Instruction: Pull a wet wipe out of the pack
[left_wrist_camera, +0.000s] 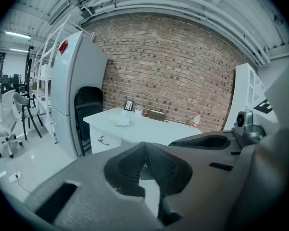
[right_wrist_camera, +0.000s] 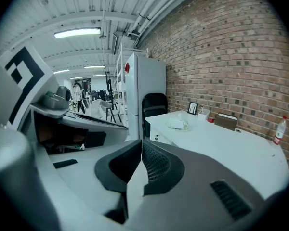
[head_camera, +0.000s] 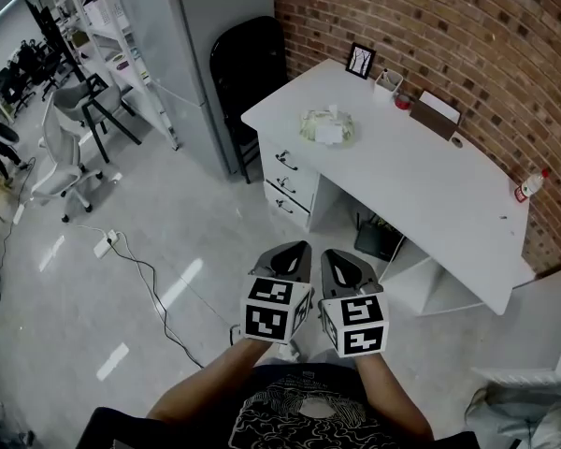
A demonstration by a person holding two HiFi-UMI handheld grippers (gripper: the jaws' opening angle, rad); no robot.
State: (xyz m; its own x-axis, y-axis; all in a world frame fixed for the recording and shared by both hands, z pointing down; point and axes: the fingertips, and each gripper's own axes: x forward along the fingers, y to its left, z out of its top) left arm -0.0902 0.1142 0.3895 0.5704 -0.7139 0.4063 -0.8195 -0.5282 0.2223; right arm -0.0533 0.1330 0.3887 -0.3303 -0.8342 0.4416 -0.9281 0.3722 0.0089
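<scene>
The wet wipe pack (head_camera: pixel 327 126) lies on the white desk (head_camera: pixel 421 185), near its far left end, a white wipe tuft sticking up from its top. It shows small in the left gripper view (left_wrist_camera: pixel 120 121) and in the right gripper view (right_wrist_camera: pixel 177 124). Both grippers hover side by side over the floor, well short of the desk and far from the pack. My left gripper (head_camera: pixel 293 251) has its jaws pressed together with nothing between them (left_wrist_camera: pixel 145 150). My right gripper (head_camera: pixel 338 256) is likewise shut and empty (right_wrist_camera: pixel 141 150).
A black chair (head_camera: pixel 248 64) stands at the desk's left end beside a tall grey cabinet (head_camera: pixel 201 36). A picture frame (head_camera: pixel 360 60), white cup (head_camera: pixel 389 82), brown box (head_camera: pixel 435 117) and bottle (head_camera: pixel 531 185) line the brick wall. A cable and power strip (head_camera: pixel 107 243) lie on the floor.
</scene>
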